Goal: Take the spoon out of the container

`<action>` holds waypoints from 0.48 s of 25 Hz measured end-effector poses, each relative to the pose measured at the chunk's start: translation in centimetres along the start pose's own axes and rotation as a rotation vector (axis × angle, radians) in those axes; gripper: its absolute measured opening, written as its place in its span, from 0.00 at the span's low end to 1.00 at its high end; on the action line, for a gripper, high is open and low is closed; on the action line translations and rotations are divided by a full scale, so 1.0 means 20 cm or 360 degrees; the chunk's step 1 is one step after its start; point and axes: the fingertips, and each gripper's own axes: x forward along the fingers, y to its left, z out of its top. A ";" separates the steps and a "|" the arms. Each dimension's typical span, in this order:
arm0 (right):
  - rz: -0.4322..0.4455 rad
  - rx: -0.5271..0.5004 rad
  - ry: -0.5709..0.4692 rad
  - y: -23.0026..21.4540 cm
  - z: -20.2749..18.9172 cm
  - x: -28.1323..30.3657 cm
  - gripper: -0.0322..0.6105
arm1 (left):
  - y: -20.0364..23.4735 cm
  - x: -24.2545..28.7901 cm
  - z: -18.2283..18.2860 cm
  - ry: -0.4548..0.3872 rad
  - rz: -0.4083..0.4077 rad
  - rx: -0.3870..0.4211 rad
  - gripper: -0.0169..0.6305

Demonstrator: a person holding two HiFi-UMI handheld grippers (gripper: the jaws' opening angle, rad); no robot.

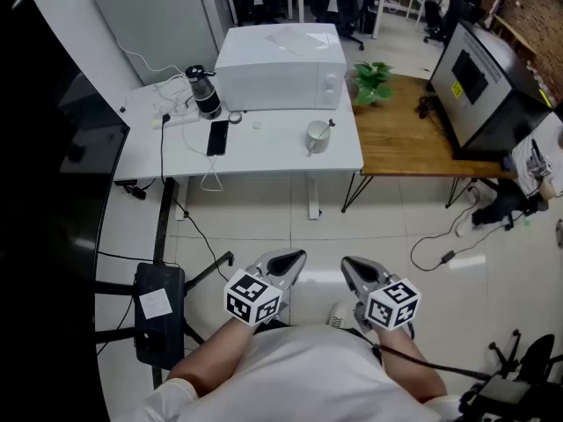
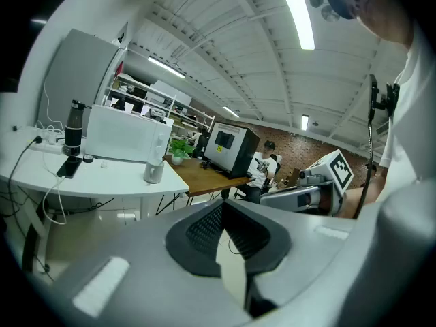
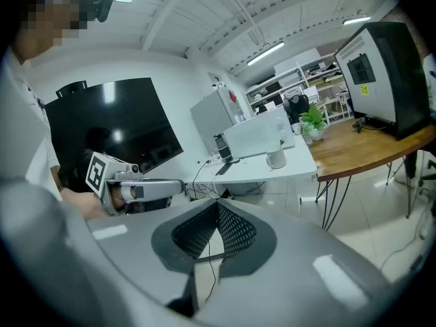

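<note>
Here, the spoon (image 1: 328, 128) stands in the white container (image 1: 316, 140) on the white surface (image 1: 264, 155), well apart from the left hand-held gripper (image 1: 295, 258) and right hand-held gripper (image 1: 350, 265), both closed and empty. The yellow label (image 1: 456, 89) is too small to read.

place: office | cues: white desk (image 1: 264, 148), wooden desk (image 1: 405, 139), shelves (image 3: 306, 73), strip lights (image 2: 300, 12)

A microwave (image 1: 281, 67) stood at the far side of the table (image 1: 264, 161), with a flask (image 1: 204, 90) just left of it and a phone (image 1: 217, 137) lying nearer. The container (image 1: 316, 139) sat near the table's right edge, the spoon (image 1: 329, 127) in it. Right of that came a wooden table (image 1: 413, 139) bearing a plant (image 1: 373, 81).
</note>
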 end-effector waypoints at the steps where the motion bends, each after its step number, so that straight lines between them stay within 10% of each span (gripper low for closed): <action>1: -0.0001 -0.0002 0.0003 0.00 0.00 0.00 0.06 | 0.00 0.00 0.00 0.0001 -0.0004 0.0001 0.03; 12: -0.0062 -0.0047 0.0004 0.06 0.05 0.13 0.06 | 0.11 -0.06 0.07 -0.0029 -0.0081 0.0049 0.03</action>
